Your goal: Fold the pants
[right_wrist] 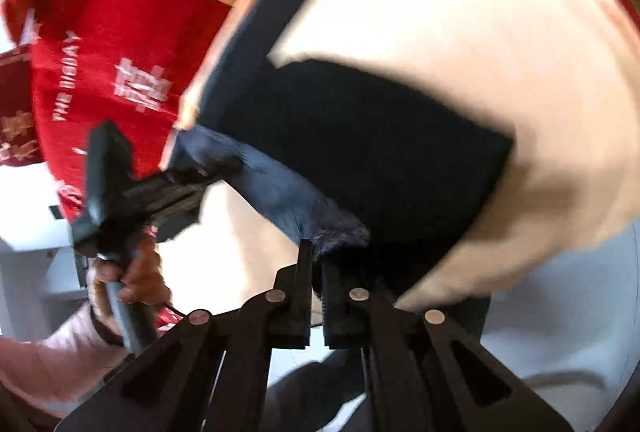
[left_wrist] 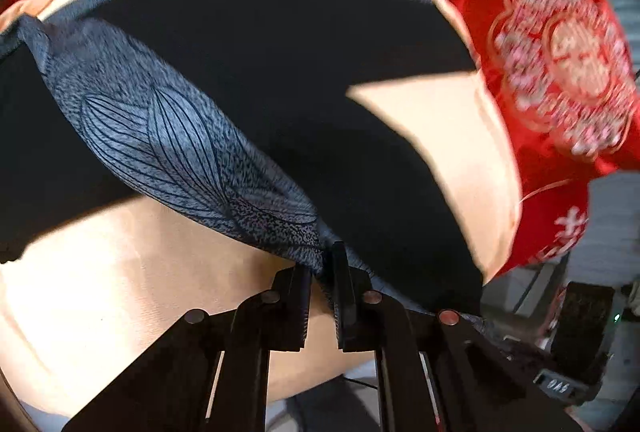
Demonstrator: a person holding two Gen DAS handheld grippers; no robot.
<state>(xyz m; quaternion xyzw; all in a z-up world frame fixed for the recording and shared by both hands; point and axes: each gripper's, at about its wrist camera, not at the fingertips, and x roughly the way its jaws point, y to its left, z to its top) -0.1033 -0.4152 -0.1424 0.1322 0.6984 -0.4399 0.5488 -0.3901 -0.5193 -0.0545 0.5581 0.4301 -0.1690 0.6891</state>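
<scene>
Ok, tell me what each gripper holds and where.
Both hold the pants. The left gripper pinches the patterned grey edge; the right gripper pinches another bunched edge of the dark fabric.

Pants (left_wrist: 280,80) black with a grey-blue leaf-veined band; bedding (left_wrist: 560,80) red with white characters; sheet (left_wrist: 120,292) peach.

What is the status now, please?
Left hand-held gripper shut on pants. Right hand-held gripper shut on pants too. Patterned edge lifted off beige sheet. Red pillow beside, not blocking.
</scene>
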